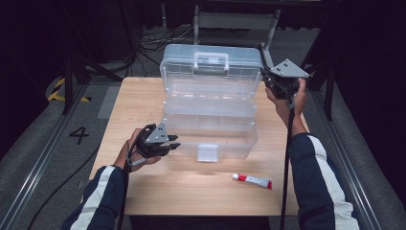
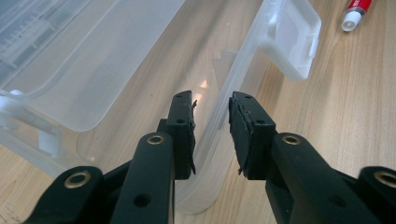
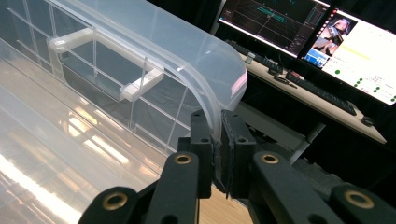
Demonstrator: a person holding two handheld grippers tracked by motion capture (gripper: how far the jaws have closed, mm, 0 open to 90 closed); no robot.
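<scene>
Right gripper (image 3: 217, 140): clamped on the rim of the raised lid (image 3: 140, 60) of a clear plastic tiered storage box (image 1: 209, 112), pads pressed flat on both faces of the thin wall at the lid's rounded corner. Just beyond the jaws in the right gripper view, the lid's white carry handle (image 3: 100, 60) and moulded ribs; farther off past the rim, lit monitors (image 3: 322, 42) and a keyboard (image 3: 322, 91) on a desk, unseen from above.

Left gripper (image 2: 212, 126): jaws narrowed but not shut, straddling the front wall of the box's bottom tray (image 2: 224, 116), a gap visible between each pad and the plastic. Just ahead and to the right of the jaws, the flip latch (image 2: 292, 39) hanging open; farther right on the wooden table (image 2: 355, 116), the white cap end of a red-and-white tube (image 2: 356, 11).

From the high view, whole layout: box open in stepped tiers mid-table, left gripper (image 1: 167, 143) at its front-left corner, right gripper (image 1: 280, 86) up at the lid's right edge, tube (image 1: 252, 180) lying well right of the left gripper, near the table's front.
</scene>
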